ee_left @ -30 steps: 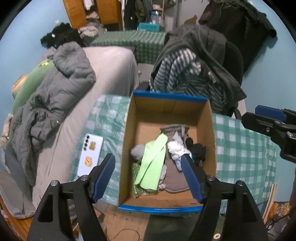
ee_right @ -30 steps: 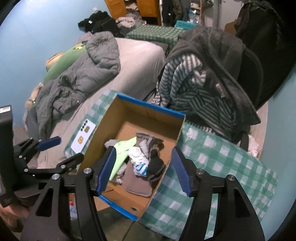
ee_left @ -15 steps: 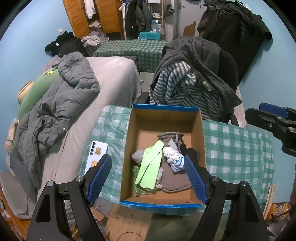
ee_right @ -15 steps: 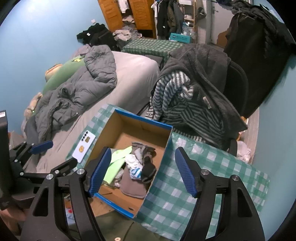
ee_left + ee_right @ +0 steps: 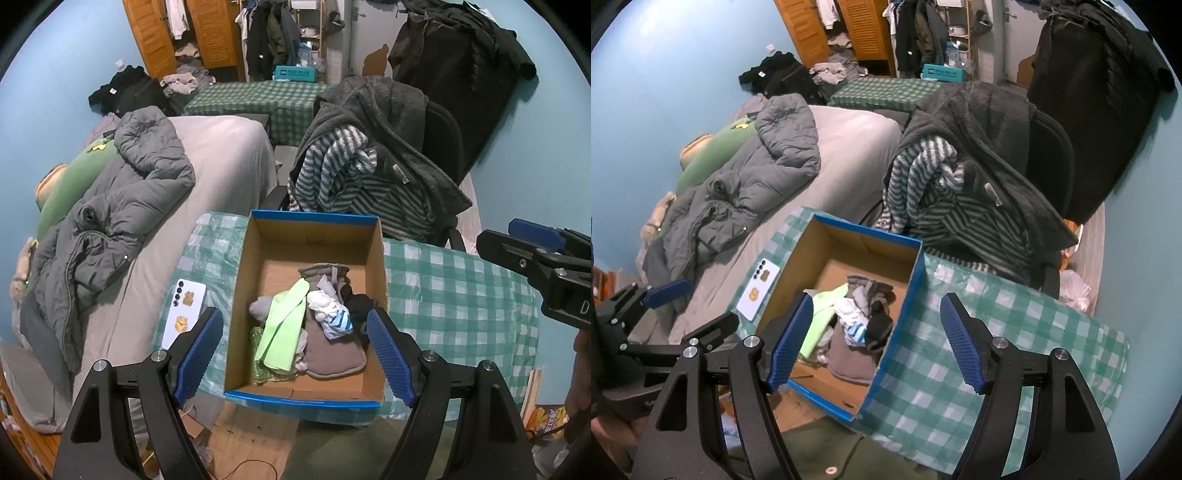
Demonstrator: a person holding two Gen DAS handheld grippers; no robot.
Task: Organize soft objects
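Note:
A blue-edged cardboard box (image 5: pixel 312 236) stands on a green checked table (image 5: pixel 454 295). In it lie a lime green sock (image 5: pixel 284 325), a grey-brown sock (image 5: pixel 328 350), a white and blue sock (image 5: pixel 330 315) and a black sock (image 5: pixel 360 304). The box also shows in the right wrist view (image 5: pixel 905 295). My left gripper (image 5: pixel 295 347) is open and empty, above and in front of the box. My right gripper (image 5: pixel 877 339) is open and empty, above the box's right wall; it also shows at the left wrist view's right edge (image 5: pixel 535 251).
A white phone (image 5: pixel 184 314) lies on the table left of the box. A bed with a grey jacket (image 5: pixel 110 221) is on the left. A chair draped with striped and dark clothes (image 5: pixel 369 177) stands behind the table. Wooden floor lies below the table's front edge.
Both grippers have drawn back and up from the box, so it looks smaller and more of the room shows. Both stay open. The socks in the box have not moved.

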